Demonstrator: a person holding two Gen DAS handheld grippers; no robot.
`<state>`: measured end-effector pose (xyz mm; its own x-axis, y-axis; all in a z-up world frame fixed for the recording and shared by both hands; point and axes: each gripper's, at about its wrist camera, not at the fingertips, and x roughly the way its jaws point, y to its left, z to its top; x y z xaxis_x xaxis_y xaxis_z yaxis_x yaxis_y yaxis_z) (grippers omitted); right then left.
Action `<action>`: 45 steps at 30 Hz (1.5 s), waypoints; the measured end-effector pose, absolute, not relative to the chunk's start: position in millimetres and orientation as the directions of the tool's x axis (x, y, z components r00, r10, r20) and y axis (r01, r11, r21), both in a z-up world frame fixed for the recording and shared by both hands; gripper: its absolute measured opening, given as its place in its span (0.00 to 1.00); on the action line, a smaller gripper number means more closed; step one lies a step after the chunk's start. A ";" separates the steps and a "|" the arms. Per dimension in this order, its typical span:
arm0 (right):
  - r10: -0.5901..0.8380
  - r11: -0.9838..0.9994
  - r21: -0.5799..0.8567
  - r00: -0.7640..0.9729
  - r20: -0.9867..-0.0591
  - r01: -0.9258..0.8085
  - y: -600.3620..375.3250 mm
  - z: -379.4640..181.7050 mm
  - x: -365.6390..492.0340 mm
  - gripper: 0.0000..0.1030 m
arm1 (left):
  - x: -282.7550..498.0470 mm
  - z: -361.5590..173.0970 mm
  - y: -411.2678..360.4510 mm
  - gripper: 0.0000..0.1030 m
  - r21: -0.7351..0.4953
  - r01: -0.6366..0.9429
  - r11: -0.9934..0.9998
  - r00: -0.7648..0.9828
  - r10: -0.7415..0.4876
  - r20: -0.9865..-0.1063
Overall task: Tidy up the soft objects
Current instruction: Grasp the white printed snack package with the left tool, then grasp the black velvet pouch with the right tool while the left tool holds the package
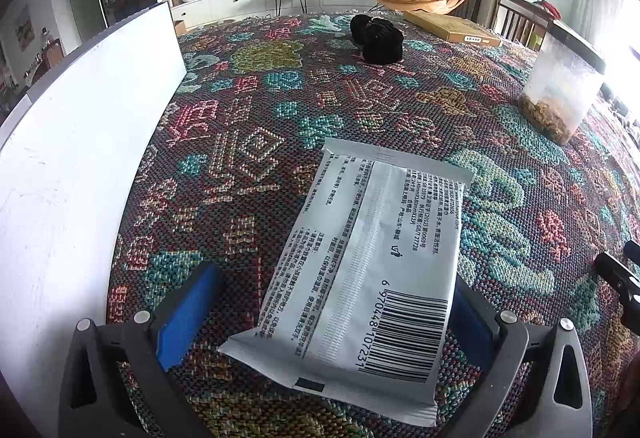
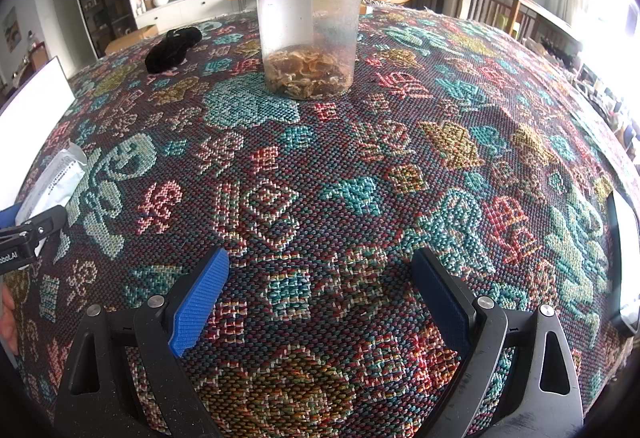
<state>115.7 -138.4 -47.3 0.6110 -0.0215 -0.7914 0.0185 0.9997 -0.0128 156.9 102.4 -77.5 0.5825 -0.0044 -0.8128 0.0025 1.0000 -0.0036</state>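
Jaws of both grippers spread; wipes packet (image 1: 360,270) seemingly loose, whole only leftward.

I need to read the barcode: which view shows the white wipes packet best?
The left wrist view: the wipes packet lies whole between the open left claw, barcode facing up. The right wrist view catches only its end at the left edge.
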 end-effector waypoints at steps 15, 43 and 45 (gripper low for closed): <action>-0.021 1.000 -0.013 0.611 -0.791 0.018 -138.4 -47.4 115.4 0.92 | 159.9 -78.4 109.6 1.00 -0.008 -0.055 0.998 0.583 0.026 -0.812; 0.271 0.943 0.067 0.636 -0.722 -0.326 -21.0 9.8 207.7 0.90 | 154.7 -77.9 111.3 1.00 -0.013 0.004 1.000 0.583 -0.013 -0.812; 0.272 0.942 0.071 0.622 -0.734 -0.329 -6.0 12.5 253.9 0.90 | 154.6 -77.9 111.4 1.00 -0.015 0.004 1.000 0.584 -0.014 -0.811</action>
